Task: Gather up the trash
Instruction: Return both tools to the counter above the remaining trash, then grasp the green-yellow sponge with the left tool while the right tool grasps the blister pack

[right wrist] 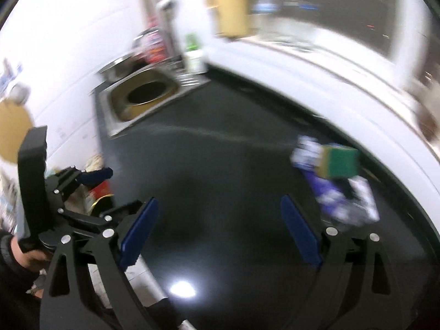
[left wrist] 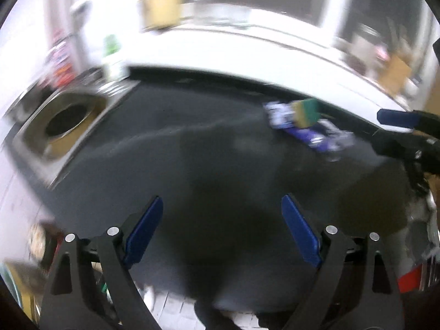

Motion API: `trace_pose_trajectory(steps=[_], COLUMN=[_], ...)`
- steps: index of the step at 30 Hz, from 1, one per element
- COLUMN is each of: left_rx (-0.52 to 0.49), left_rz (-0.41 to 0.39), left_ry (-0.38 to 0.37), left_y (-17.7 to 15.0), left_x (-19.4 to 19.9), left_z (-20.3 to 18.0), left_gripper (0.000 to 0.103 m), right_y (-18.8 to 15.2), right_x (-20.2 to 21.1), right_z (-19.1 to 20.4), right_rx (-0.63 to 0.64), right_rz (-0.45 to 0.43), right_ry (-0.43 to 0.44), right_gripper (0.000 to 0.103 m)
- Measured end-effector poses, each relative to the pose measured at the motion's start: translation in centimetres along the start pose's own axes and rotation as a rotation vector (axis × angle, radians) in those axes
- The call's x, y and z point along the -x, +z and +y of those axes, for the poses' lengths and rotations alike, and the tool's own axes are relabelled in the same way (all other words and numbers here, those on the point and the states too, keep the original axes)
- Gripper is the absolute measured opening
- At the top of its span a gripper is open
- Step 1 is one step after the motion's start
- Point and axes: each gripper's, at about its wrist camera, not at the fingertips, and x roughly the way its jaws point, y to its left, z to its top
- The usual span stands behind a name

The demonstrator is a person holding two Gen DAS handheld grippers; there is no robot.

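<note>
A crumpled purple and white wrapper [left wrist: 310, 129] lies on the dark counter [left wrist: 192, 143] near its far right edge. A green and yellow sponge [left wrist: 305, 111] sits on the wrapper's far end. Both show in the right wrist view, wrapper [right wrist: 338, 192] and sponge [right wrist: 339, 162]. My left gripper [left wrist: 222, 211] is open and empty above the counter's near part. My right gripper [right wrist: 220, 211] is open and empty, left of the wrapper. The right gripper shows at the right edge of the left wrist view [left wrist: 398, 126]. The left gripper shows at the left in the right wrist view [right wrist: 90, 176]. Both views are motion-blurred.
A steel sink [left wrist: 66, 121] with a round dark opening sits at the counter's far left, also in the right wrist view [right wrist: 140, 96]. A green and white bottle [right wrist: 194, 55] stands behind it. A white ledge [left wrist: 247, 55] borders the counter's far side.
</note>
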Motion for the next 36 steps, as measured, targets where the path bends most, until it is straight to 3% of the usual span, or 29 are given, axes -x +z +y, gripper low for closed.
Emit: trace_pose_trajectory(steps=[8,16,27,36], left_rx=[-0.201,-0.268,-0.339,-0.465], left_rz=[-0.003,0.016,0.061,0.086], left_ry=[-0.101,-0.120,-0.118,-0.123], left_y=[3.8,5.6,8.5,13.3], left_x=[-2.4,-4.4,-9.5,-19.0], left_z=[-11.0,-15.0,-17.0,-17.8], left_gripper=[0.085,0.085,0.085,0.085], right_y=[-5.1,-7.4,-6.4,-6.1], right_x=[4.9,5.9,1.3,-6.8], right_z=[-13.1,-17.9,-21.3,-25.1], right_rx=[-0.175,-0.232,-0.233,-0.200], right_rz=[-0.034,-0.032,0.030,0.126], right_ry=[-0.132,-0.163,-0.148,-0.125], right_gripper=[0.087,0.087,0.087,0.087])
